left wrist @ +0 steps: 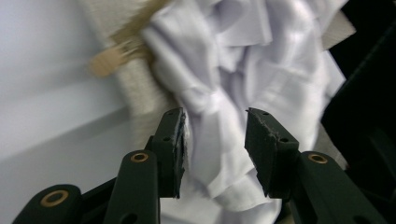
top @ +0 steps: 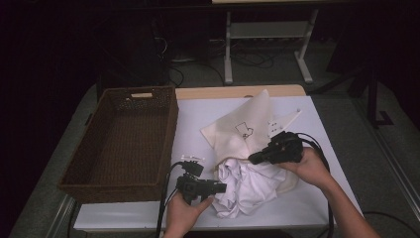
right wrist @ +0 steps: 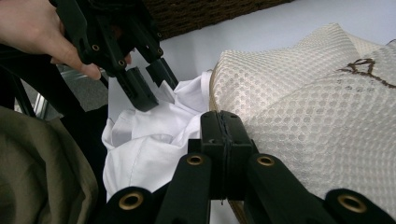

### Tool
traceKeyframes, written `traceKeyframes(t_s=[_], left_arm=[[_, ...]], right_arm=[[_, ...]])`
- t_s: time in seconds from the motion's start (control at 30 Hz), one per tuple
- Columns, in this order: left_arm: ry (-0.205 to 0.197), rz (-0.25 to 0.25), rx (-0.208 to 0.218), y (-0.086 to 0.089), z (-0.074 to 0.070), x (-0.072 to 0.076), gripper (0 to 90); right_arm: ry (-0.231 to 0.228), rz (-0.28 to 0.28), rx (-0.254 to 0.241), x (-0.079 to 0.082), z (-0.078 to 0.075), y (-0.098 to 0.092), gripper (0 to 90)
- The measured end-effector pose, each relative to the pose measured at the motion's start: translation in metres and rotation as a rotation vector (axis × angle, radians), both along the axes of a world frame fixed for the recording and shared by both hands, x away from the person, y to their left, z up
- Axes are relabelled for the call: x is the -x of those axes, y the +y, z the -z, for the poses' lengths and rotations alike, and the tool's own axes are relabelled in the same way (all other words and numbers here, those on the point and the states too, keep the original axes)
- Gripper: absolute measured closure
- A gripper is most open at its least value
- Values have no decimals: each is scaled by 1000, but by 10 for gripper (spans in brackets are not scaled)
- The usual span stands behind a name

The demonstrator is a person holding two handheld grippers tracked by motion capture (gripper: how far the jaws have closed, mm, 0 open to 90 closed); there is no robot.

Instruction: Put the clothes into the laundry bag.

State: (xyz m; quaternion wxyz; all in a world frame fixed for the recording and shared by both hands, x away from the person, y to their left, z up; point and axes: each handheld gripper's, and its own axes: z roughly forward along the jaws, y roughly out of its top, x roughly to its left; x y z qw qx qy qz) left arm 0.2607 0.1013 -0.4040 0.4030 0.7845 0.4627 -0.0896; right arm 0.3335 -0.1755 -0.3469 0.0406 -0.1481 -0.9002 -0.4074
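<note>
Just ahead of the left hand-held gripper (left wrist: 214,140) lies the white garment (left wrist: 243,70).

White garment half out of a mesh bag

The crumpled white garment (top: 245,186) spilled from the open mouth of the cream mesh laundry bag (top: 242,130), which lay flat on the table, right of the basket.

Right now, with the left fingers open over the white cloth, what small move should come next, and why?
Probably close the left gripper on the white cloth. Its fingers stand open with a fold of cloth between them, not yet pinched. The right gripper looks shut at the edge of the mesh bag, with the cloth bunched at the bag's mouth, so a grip would likely let the cloth be pushed in.
</note>
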Motion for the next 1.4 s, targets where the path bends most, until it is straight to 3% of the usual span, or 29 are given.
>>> traceKeyframes(t_s=[0.07, 0.13, 0.23, 0.3, 0.33, 0.37, 0.43, 0.7, 0.8, 0.9, 1.0, 1.07, 1.17, 1.4], left_arm=[[-48, 23, -52, -7, -4, 5, 568], [-43, 27, -58, -10, -4, 4, 558], [19, 5, -72, -11, 7, -12, 535], [77, -14, -48, -12, 17, -23, 540], [86, -24, -28, -13, 20, -27, 602], [80, -29, -17, -14, 21, -29, 726], [48, -15, -35, -22, 19, -35, 850], [-49, 70, 14, -40, -8, -30, 876], [-51, 31, 35, -42, -6, -37, 875], [-26, -53, 106, -38, 0, -47, 875], [-5, -83, 144, -41, 4, -55, 875], [-7, -86, 160, -44, 5, -54, 875], [-68, -67, 144, -46, -1, -42, 878], [-117, -64, 153, -27, -22, -13, 878]], right_arm=[[0, 2, 4, 0, 1, 0, 890], [6, 5, -2, -1, 0, -2, 891], [4, -1, -1, -1, 0, 0, 890], [1, -3, 3, 0, 1, 2, 890], [0, -5, 5, 0, 1, 2, 890], [0, -5, 4, 0, 1, 2, 890], [0, -5, 3, 0, 1, 3, 890], [6, -25, -19, 1, 1, 6, 891], [-1, -36, -19, 5, -2, 9, 891], [2, -49, -16, 8, -4, 10, 892], [13, -60, -26, 9, -6, 10, 892], [9, -61, -23, 8, -7, 10, 892], [12, -53, -24, 6, -8, 6, 892], [11, -108, -54, 6, -14, 18, 892]])
